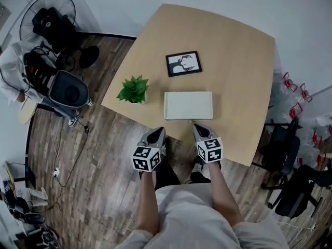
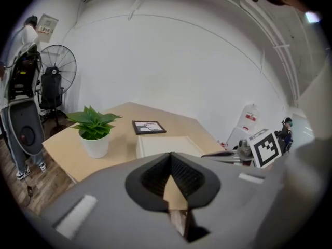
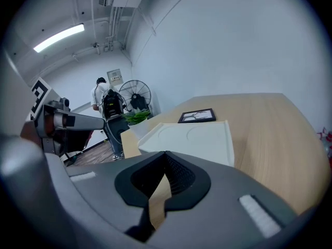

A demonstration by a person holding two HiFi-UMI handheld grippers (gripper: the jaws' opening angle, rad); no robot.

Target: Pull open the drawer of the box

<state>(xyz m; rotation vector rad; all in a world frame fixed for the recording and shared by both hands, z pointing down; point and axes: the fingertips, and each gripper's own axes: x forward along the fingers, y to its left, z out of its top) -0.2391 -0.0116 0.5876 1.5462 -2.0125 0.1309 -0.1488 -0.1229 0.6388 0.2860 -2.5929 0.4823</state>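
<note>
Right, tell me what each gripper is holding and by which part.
Nothing is held. The left gripper and right gripper are both shut and empty, short of the box.

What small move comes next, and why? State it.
Probably open the right claw and ease it toward the near face of the flat white rectangular box: it is shut, empty and short of the box, at the edge of the light wooden table.

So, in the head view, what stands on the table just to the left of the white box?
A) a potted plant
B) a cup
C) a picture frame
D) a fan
A: the potted plant stands left of the white box, while the picture frame lies beyond the box.
</note>
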